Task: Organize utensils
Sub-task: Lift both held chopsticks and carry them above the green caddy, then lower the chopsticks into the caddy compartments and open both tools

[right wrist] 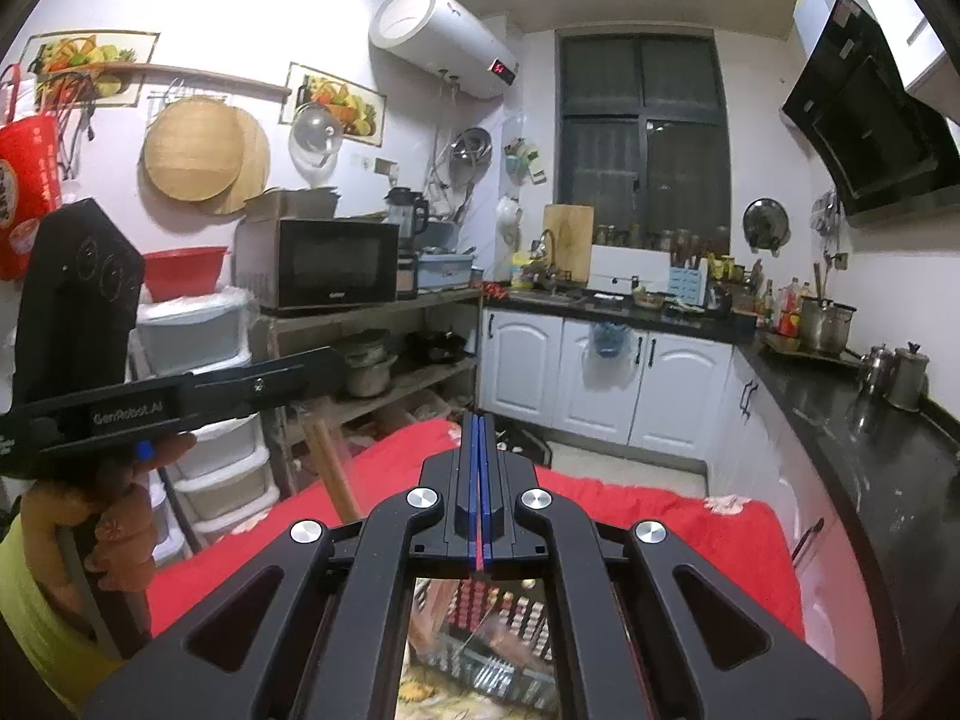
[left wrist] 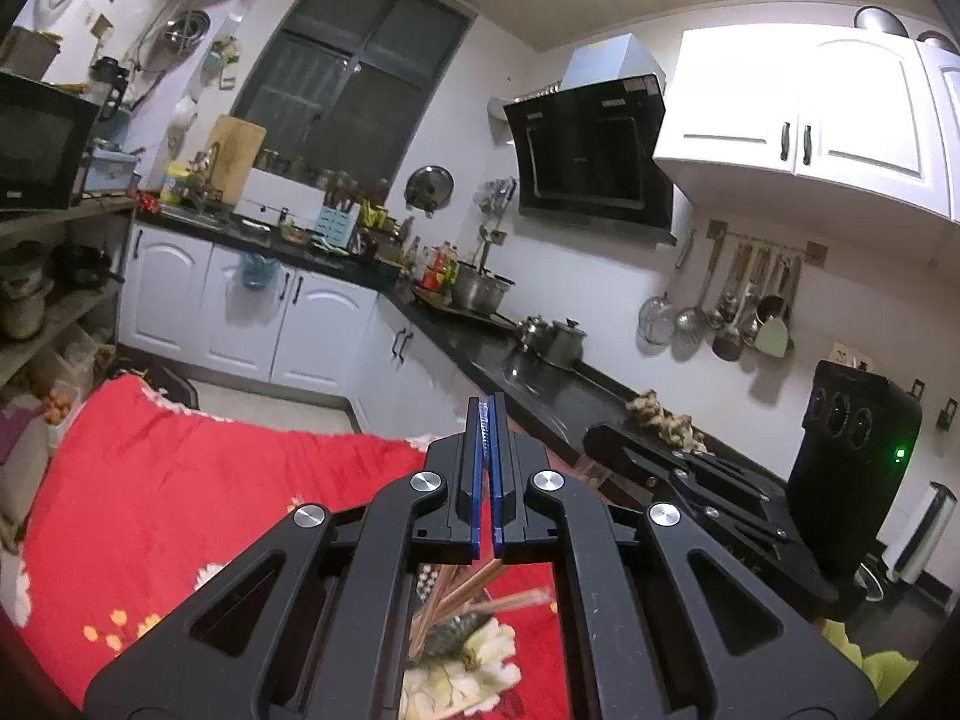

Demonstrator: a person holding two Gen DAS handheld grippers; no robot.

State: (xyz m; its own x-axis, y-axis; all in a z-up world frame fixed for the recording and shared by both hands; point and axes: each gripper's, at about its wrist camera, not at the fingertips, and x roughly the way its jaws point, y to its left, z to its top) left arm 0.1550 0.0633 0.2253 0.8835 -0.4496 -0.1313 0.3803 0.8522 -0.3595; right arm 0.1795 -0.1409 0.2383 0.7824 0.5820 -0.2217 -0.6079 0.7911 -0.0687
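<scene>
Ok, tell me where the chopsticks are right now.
The chopsticks show in the left wrist view, low in the middle, through the frame of the shut left gripper, lying fanned out on the red cloth.

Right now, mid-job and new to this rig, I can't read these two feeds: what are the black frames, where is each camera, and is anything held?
The black frames are two hand-held grippers; no robot arm. Each picture comes from a fisheye camera on one gripper, looking along its fingers. The left gripper and right gripper both have their blue pads pressed together, with nothing visible between them. In the right view a hand grips the other gripper's handle. Below both lies a red flowered cloth. Through the left frame you see wooden chopsticks; through the right, a dark slatted basket, blurred. Behind is a kitchen counter.
</scene>
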